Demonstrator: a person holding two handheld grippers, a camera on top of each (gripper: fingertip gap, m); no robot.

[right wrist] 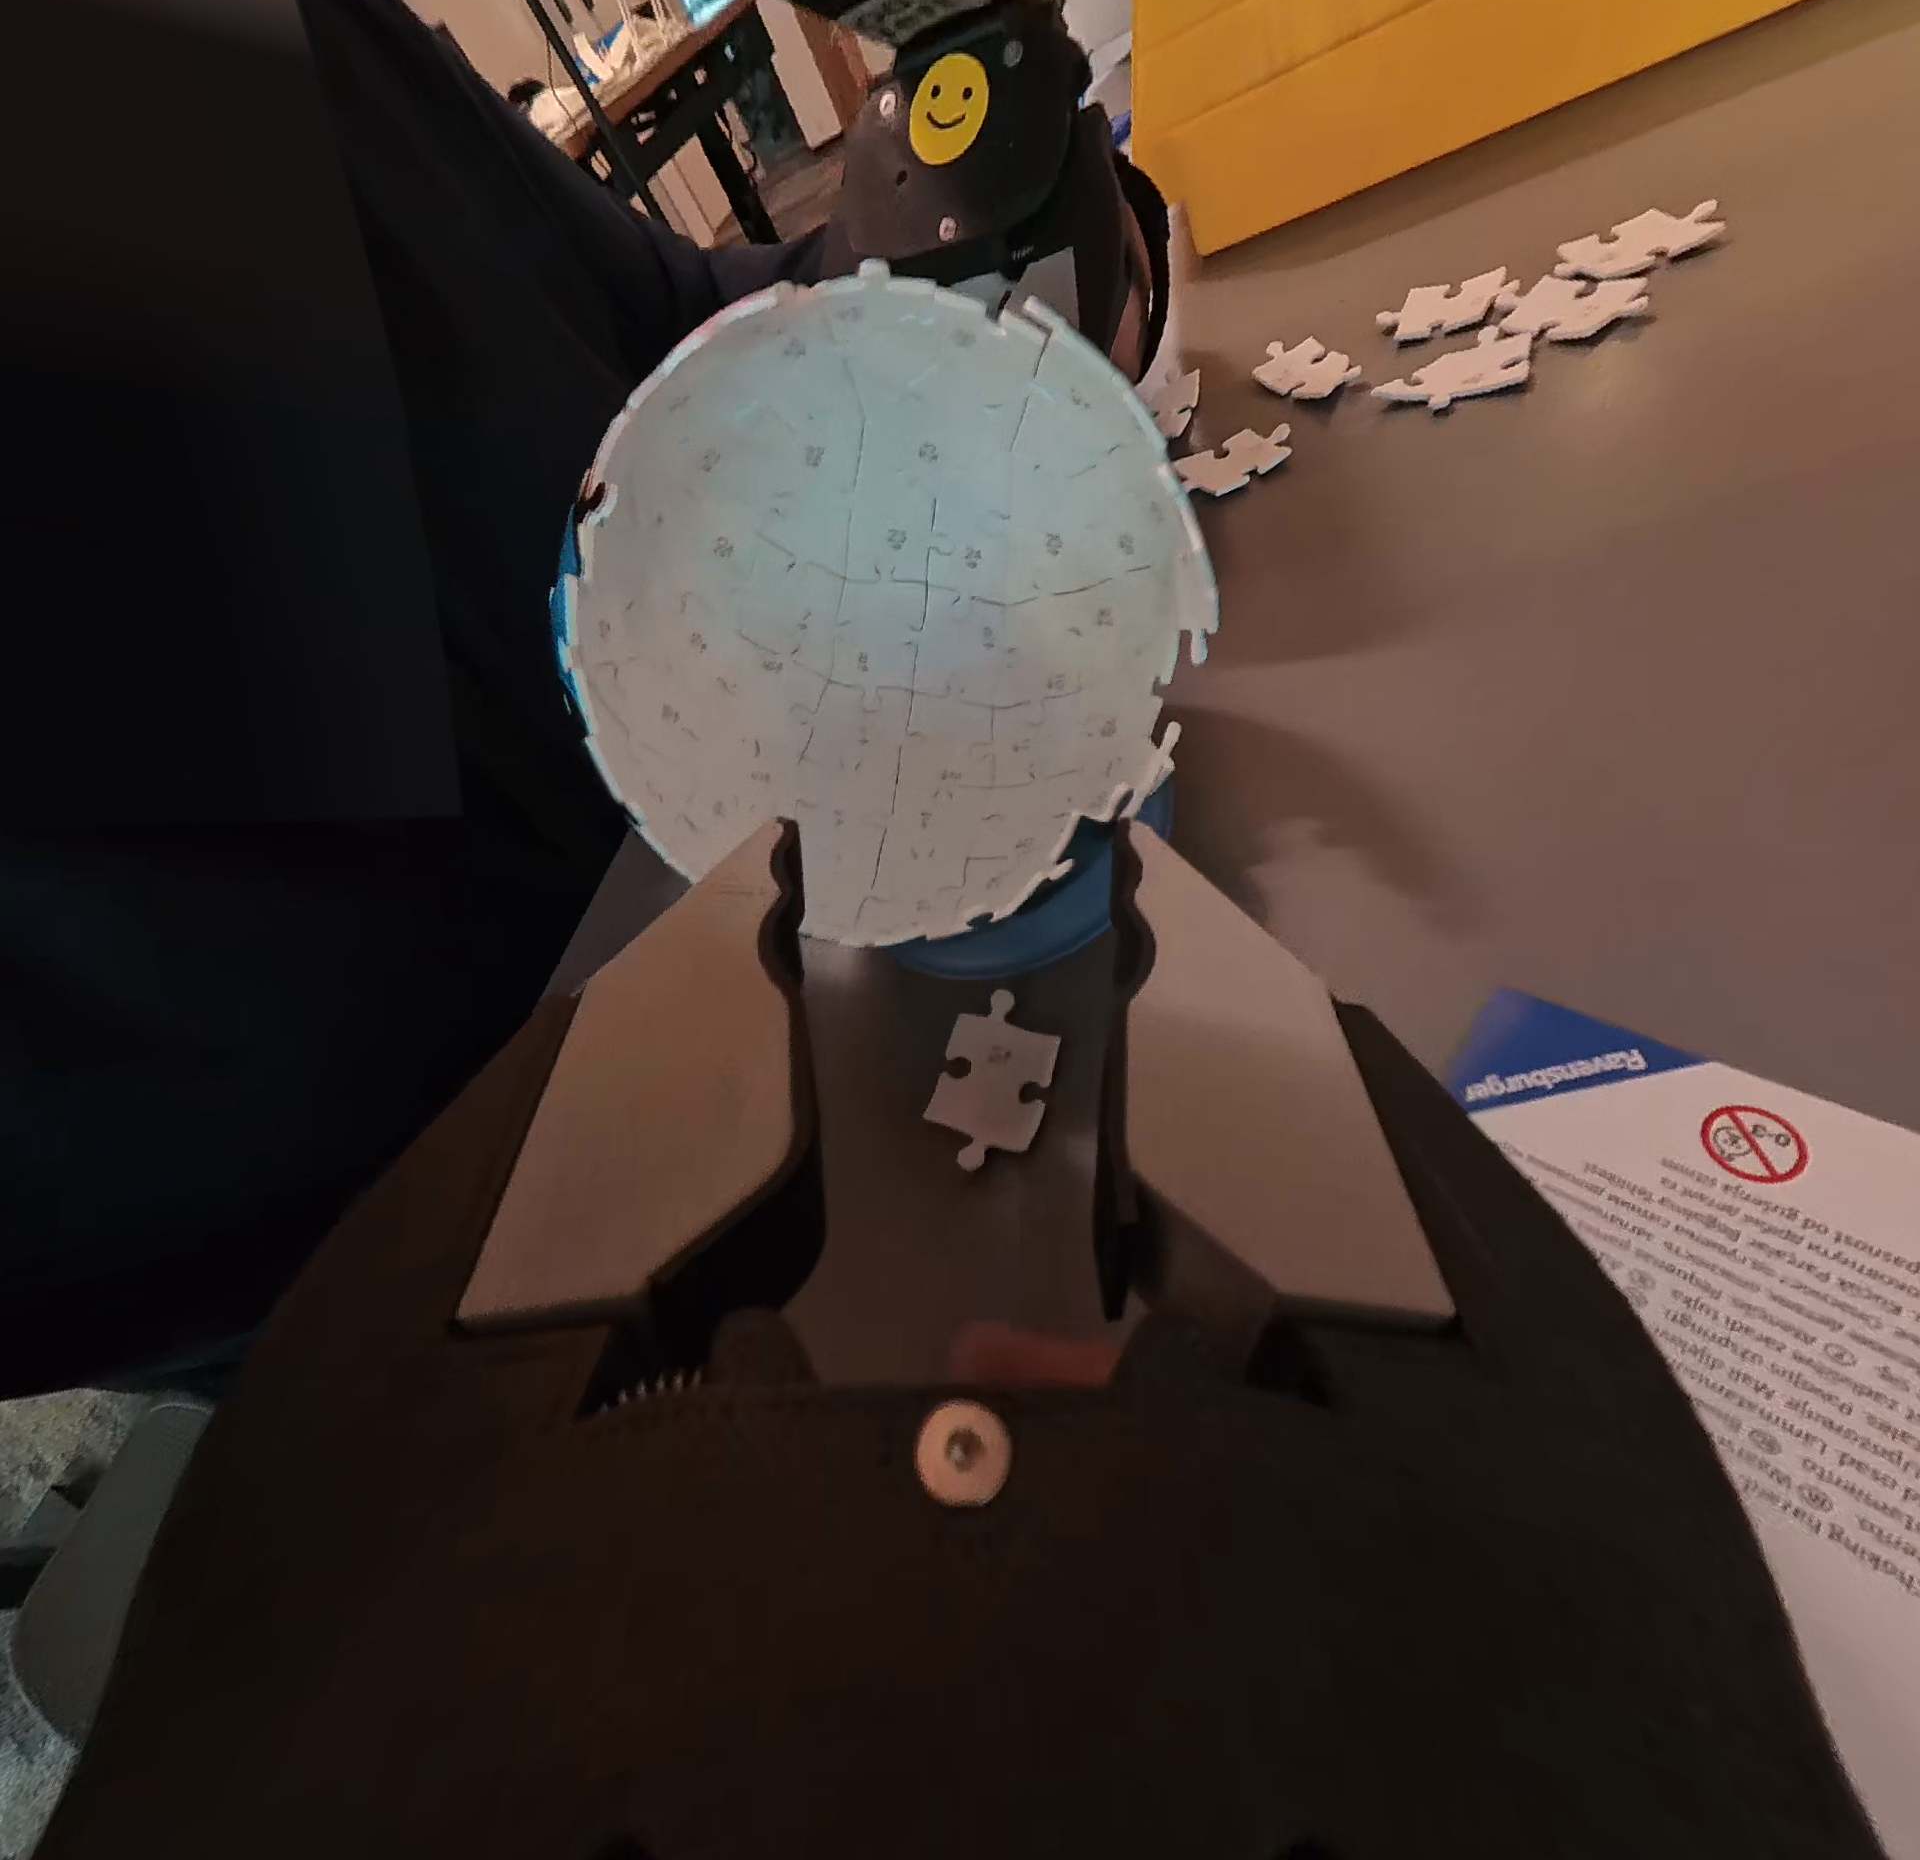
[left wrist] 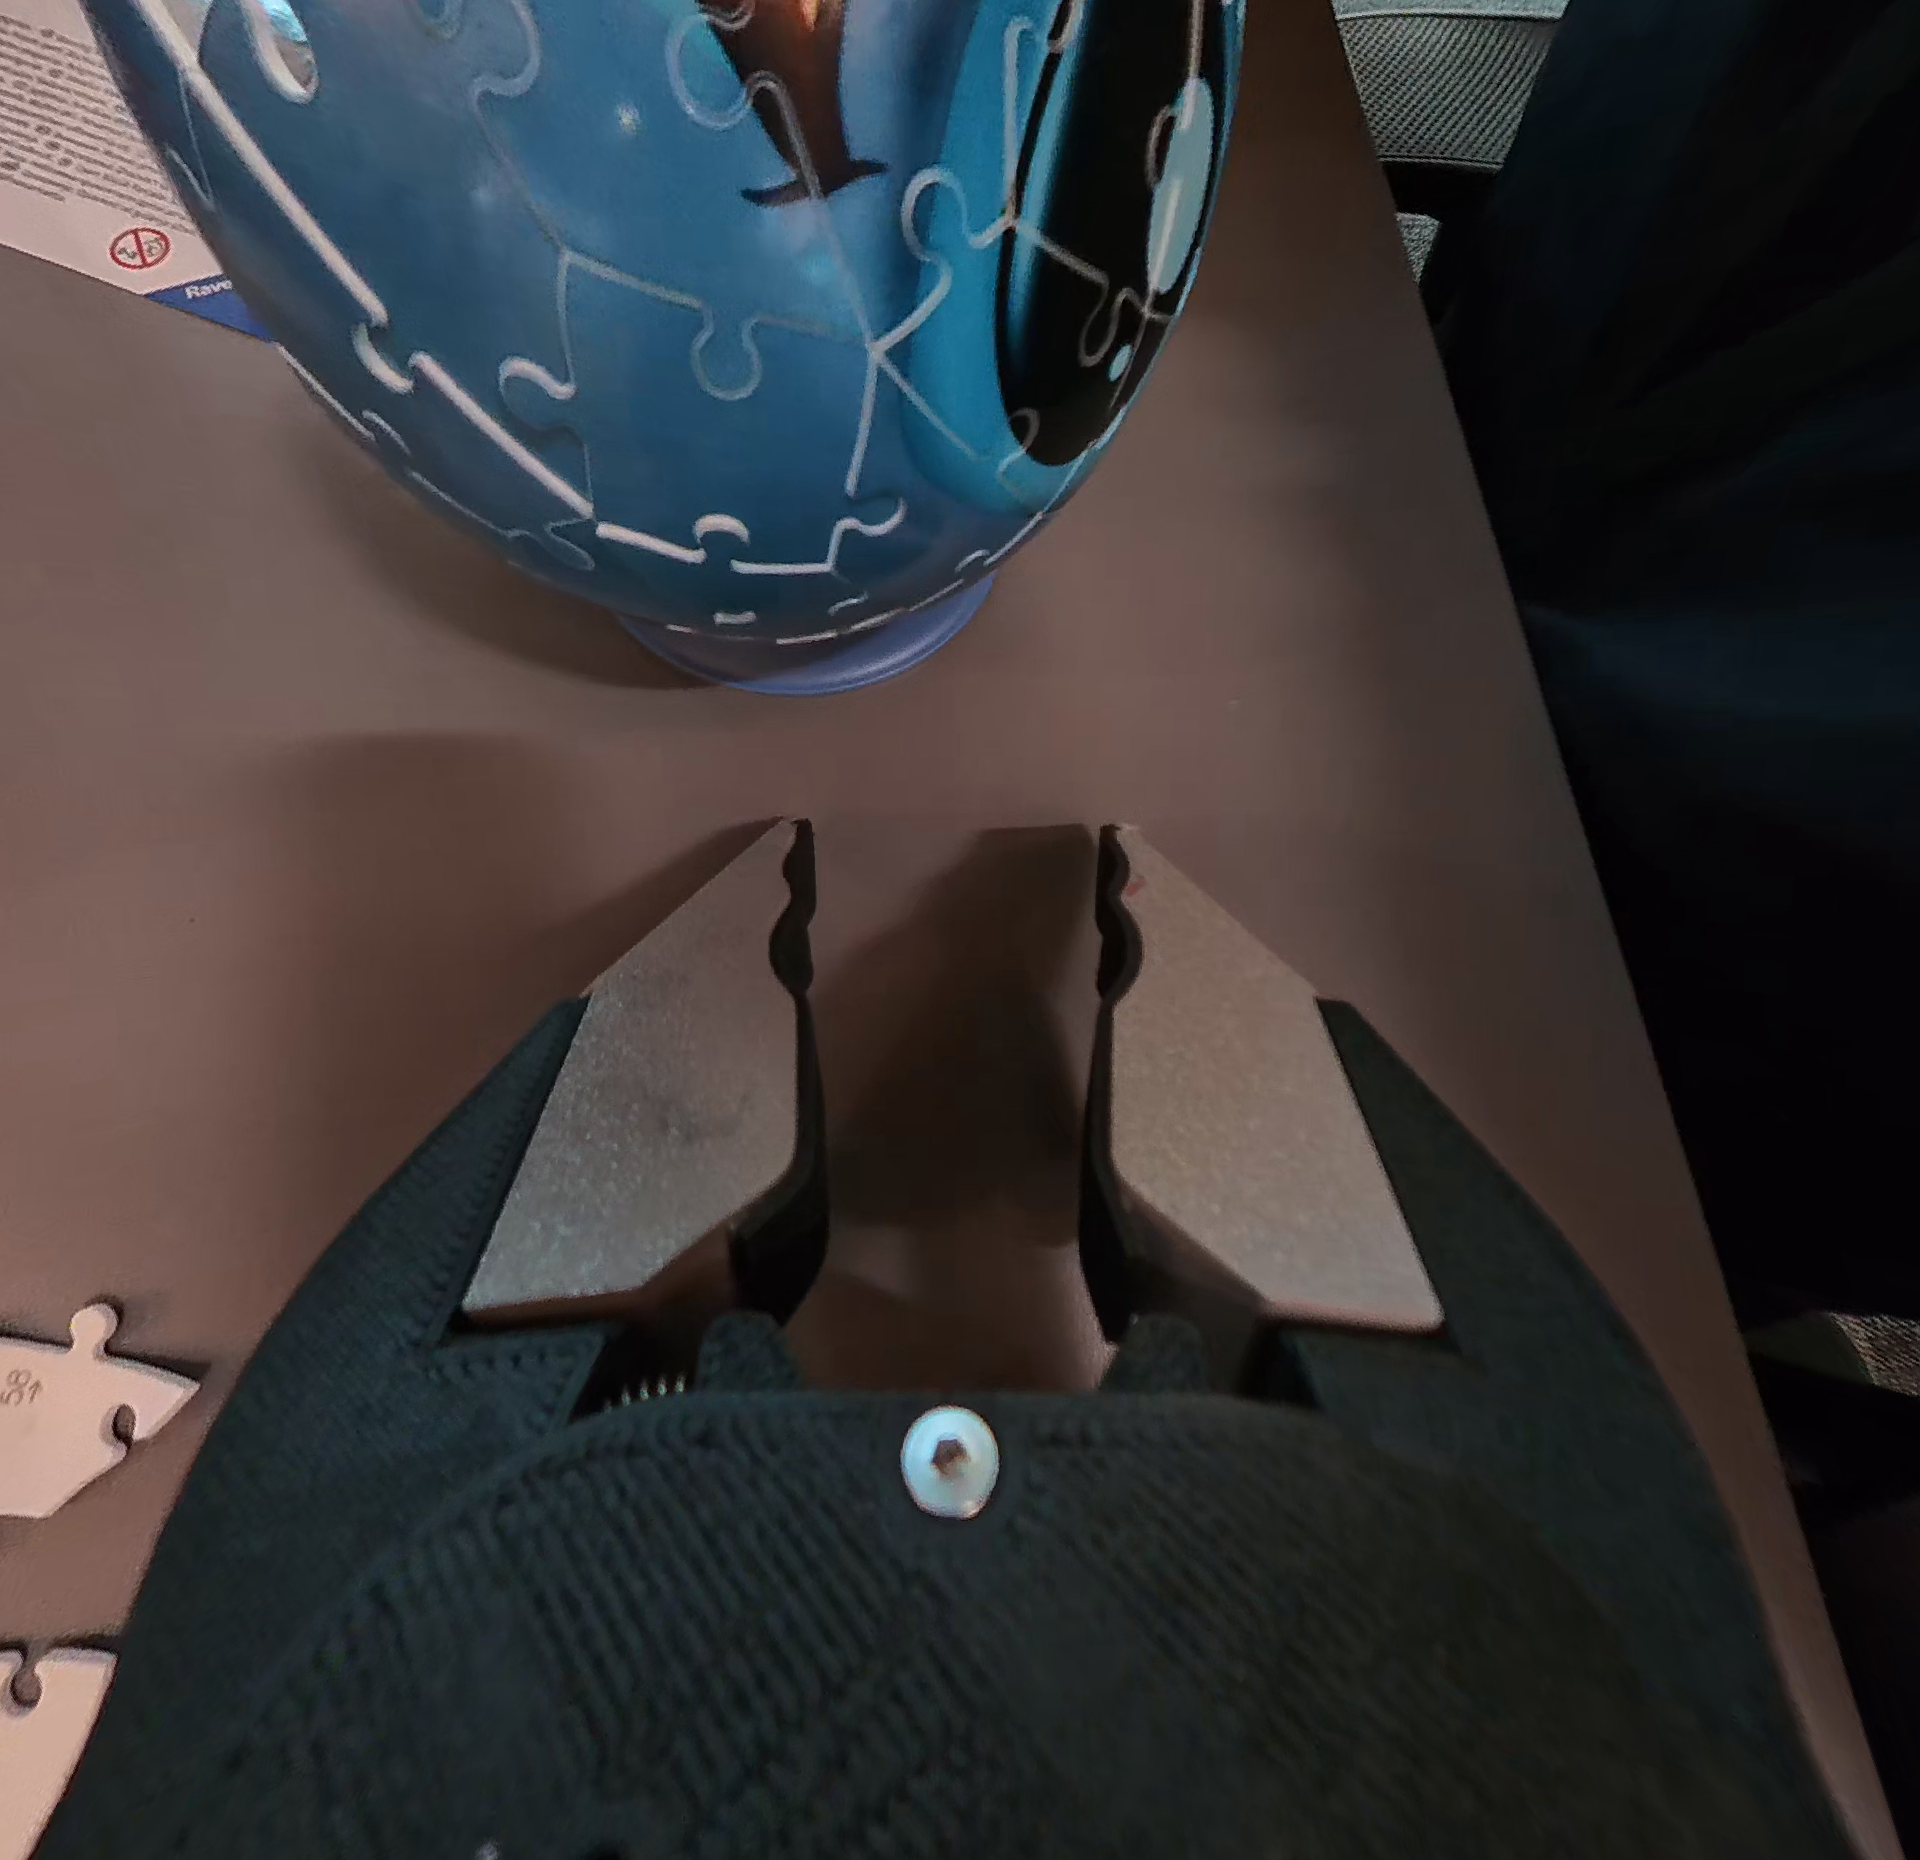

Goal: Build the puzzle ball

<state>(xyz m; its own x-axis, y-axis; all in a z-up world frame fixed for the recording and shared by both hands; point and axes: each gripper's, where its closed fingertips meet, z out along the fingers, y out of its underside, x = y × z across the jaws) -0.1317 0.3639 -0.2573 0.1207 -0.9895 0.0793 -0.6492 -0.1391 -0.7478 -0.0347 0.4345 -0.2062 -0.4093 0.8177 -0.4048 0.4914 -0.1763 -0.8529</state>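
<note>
The partly built puzzle ball (left wrist: 644, 283) is blue outside and stands on a blue ring stand (left wrist: 810, 647) on the brown table. In the right wrist view its white hollow inside (right wrist: 883, 615) faces me. My left gripper (left wrist: 954, 839) is open and empty, a short way in front of the ball. It also shows behind the ball in the right wrist view (right wrist: 966, 148), with a yellow smiley sticker. My right gripper (right wrist: 954, 839) is open, its tips just short of the ball's lower rim. One loose white piece (right wrist: 992, 1083) lies on the table between its fingers, touching neither.
Several loose white pieces (right wrist: 1507, 324) lie at the back right near a yellow box (right wrist: 1455, 65); two more lie at the lower left (left wrist: 73, 1395). A printed instruction sheet (right wrist: 1714, 1239) lies to the right. The table edge (left wrist: 1538, 667) runs close by the ball, with a person's dark clothing beyond it. Across from one pair of fingers to the other is roughly 15 cm.
</note>
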